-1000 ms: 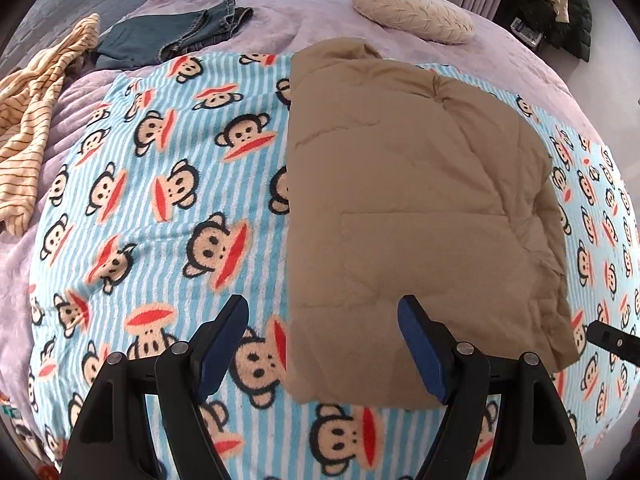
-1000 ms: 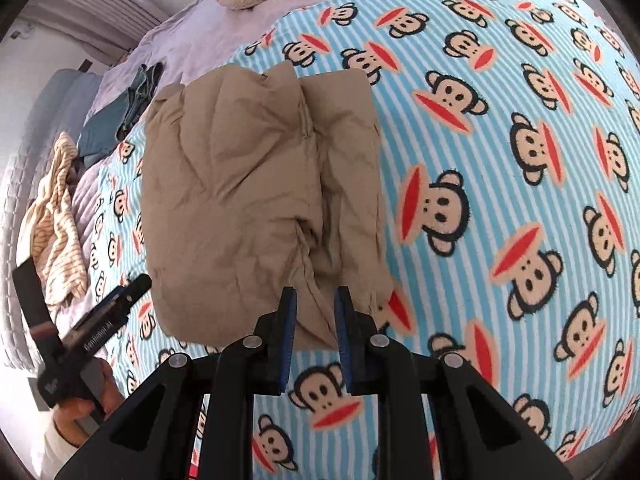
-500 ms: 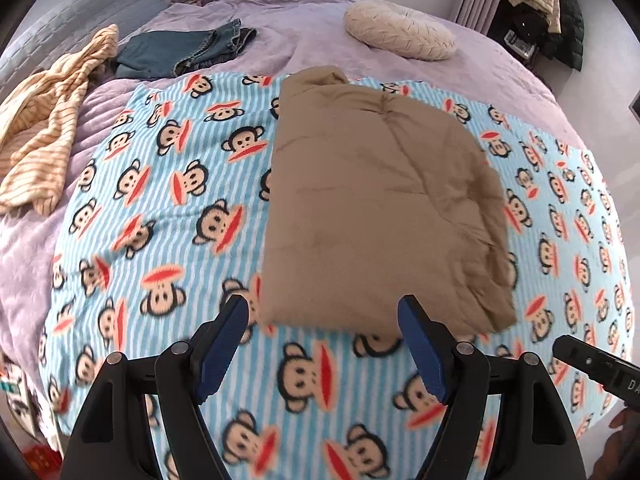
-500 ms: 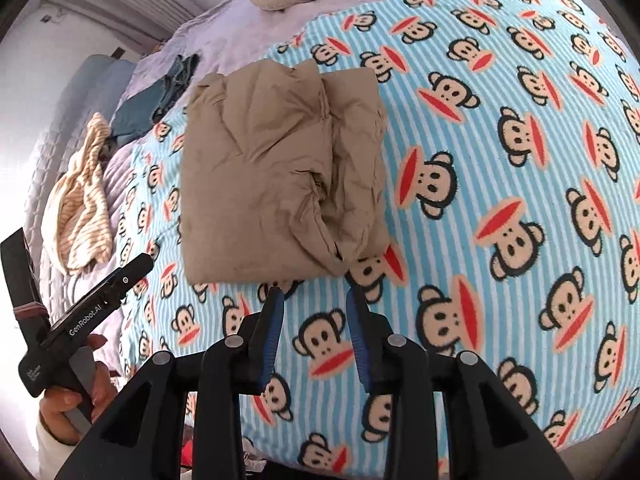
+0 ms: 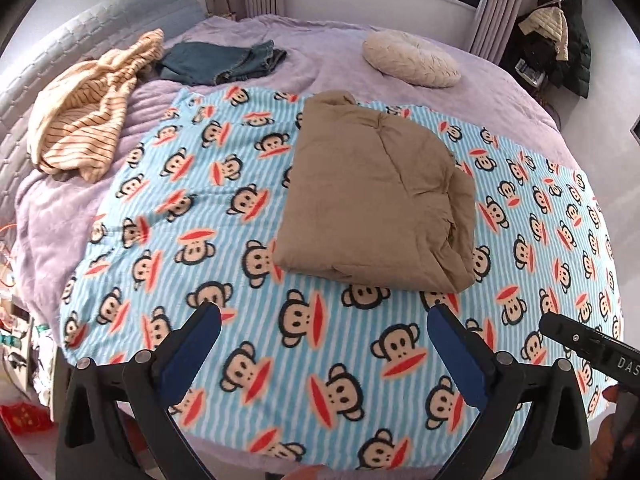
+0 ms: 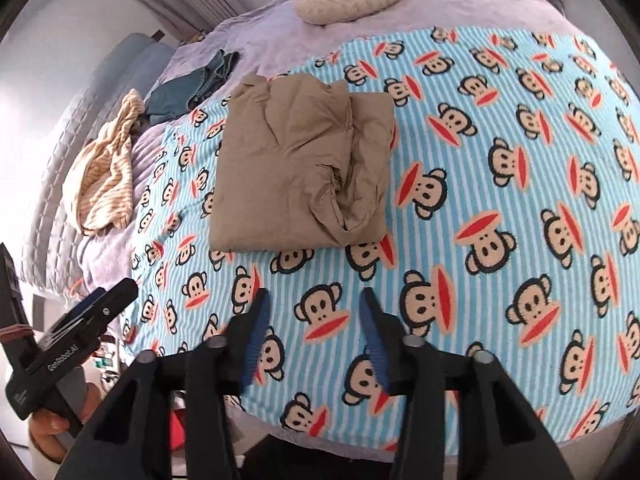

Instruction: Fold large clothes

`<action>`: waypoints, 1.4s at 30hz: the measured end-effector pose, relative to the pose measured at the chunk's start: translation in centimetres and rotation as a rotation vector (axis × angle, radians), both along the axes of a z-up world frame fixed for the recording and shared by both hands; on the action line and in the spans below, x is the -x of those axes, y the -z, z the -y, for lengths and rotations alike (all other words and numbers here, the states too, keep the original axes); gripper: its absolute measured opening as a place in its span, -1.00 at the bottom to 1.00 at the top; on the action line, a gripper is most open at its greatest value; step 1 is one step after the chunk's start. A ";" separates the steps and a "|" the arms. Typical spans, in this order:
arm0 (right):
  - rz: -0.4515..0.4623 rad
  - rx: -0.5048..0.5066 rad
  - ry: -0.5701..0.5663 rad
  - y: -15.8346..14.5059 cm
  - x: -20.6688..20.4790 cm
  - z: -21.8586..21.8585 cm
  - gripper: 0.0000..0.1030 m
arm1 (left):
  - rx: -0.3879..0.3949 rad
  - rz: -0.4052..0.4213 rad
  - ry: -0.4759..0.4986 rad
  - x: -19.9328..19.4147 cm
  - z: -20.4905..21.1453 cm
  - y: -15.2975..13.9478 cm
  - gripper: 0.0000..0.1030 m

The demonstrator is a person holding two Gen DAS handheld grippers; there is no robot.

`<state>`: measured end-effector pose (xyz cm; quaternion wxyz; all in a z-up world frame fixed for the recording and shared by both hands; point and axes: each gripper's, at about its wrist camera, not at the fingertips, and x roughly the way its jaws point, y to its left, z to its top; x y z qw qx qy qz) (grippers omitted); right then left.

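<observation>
the tan garment (image 5: pixel 372 196) lay folded into a thick rectangle on the monkey-print blanket (image 5: pixel 192 216), a little toward the blanket's far half, and nothing gripped it. its top layer was smooth with a few creases; along the edge nearer the right gripper a loose flap showed a rumpled pocket of cloth (image 6: pixel 340 184).

the left gripper (image 5: pixel 324 334) hung above the blanket's near edge, short of the garment and apart from it, jaws spread wide, blue pads facing each other with only blanket print between them. the right gripper (image 6: pixel 312 320) also hung over the blanket's near part, short of the garment's near edge, jaws parted but less wide than the left's, nothing between them. each tool showed at the margin of the other's view, held in a hand (image 6: pixel 50 426).

beyond the blanket's far edge, on the purple bedspread (image 5: pixel 320 48), sat a cream knitted cushion (image 5: pixel 412 58). off the blanket's far left corner lay folded dark jeans (image 5: pixel 220 62), and just beside them a crumpled cream striped garment (image 5: pixel 88 108). a grey padded headboard (image 5: pixel 80 28) ran along that same side. dark coats (image 5: pixel 560 36) hung in the room's corner past the cushion.
</observation>
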<state>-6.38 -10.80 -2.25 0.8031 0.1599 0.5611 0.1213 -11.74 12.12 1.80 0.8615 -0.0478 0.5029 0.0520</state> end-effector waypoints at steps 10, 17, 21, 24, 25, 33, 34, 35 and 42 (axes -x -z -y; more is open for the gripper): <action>0.172 0.162 0.073 -4.4 -0.2 -4.5 0.99 | -0.060 0.060 0.052 -0.4 -2.7 -3.2 1.00; 0.250 0.257 0.118 -6.7 -0.4 -7.8 0.99 | -0.061 0.086 0.044 -1.8 -5.2 -3.9 1.00; 0.228 0.267 0.145 -6.9 -0.5 -7.7 0.99 | -0.052 0.091 0.042 -2.3 -5.4 -3.9 1.00; 0.210 0.275 0.156 -6.6 -0.5 -7.6 0.99 | -0.055 0.104 0.056 -2.4 -5.0 -4.1 1.00; 0.206 0.275 0.160 -6.5 -0.4 -7.5 0.99 | -0.057 0.107 0.062 -2.4 -4.9 -4.2 1.00; 0.204 0.283 0.182 -6.5 -0.5 -7.2 0.99 | -0.067 0.113 0.063 -2.3 -4.5 -4.4 1.00; 0.203 0.283 0.184 -6.5 -0.5 -7.2 0.99 | -0.066 0.114 0.062 -2.2 -4.5 -4.4 1.00; 0.202 0.283 0.185 -6.5 -0.5 -7.2 0.99 | -0.065 0.113 0.060 -2.2 -4.6 -4.4 1.00; 0.199 0.278 0.185 -6.4 -0.5 -7.2 0.99 | -0.065 0.113 0.060 -2.1 -4.6 -4.5 1.00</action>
